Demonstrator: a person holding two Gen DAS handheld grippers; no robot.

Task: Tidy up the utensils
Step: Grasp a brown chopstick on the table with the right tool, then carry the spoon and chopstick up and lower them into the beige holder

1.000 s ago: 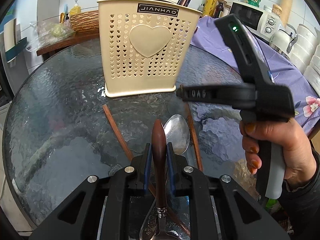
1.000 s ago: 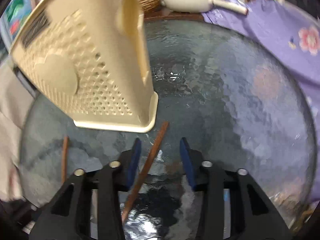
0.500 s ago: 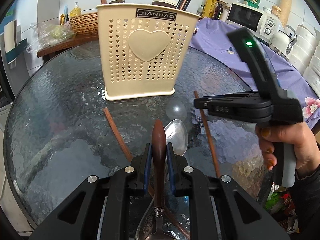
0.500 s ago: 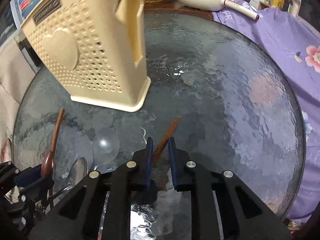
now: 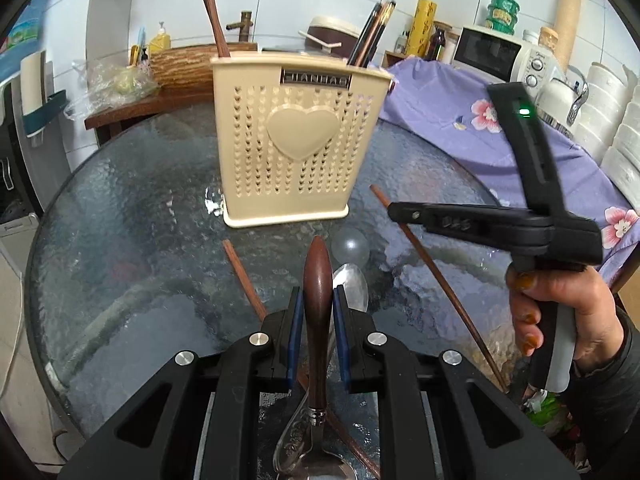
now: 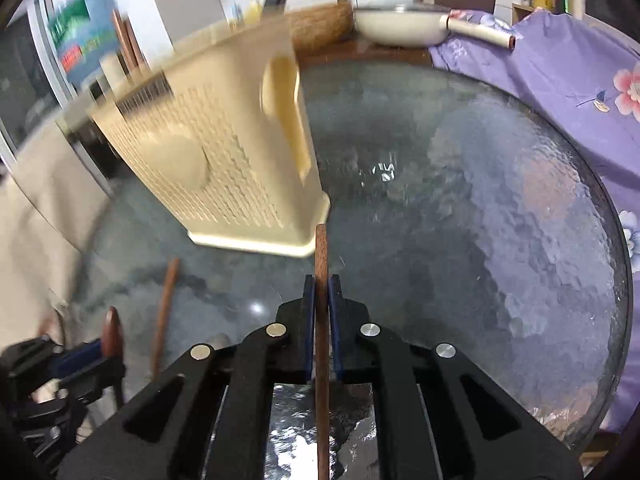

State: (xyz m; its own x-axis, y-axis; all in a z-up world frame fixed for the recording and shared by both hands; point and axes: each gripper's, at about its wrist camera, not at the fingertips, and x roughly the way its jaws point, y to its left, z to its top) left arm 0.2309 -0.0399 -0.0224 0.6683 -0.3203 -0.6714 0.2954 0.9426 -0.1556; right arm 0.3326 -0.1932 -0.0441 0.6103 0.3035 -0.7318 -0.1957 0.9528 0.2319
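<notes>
Two utensils gripped, holder ahead

Left gripper [image 5: 316, 312] clamps wooden-handled spoon [image 5: 318, 280]; right gripper [image 6: 322, 300] pinches chopstick [image 6: 321, 264]. Both off glass table [image 5: 120, 240]. Next, probably: carry each above cream utensil holder [image 5: 296, 140], tip upright, drop inside.

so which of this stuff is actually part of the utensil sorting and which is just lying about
Part of the job:
- cream holder
- wooden-handled spoon in the left tongs
- chopstick in the right tongs
- loose chopstick
- metal spoon

Lying about:
- microwave
- purple floral cloth
- woven basket
</notes>
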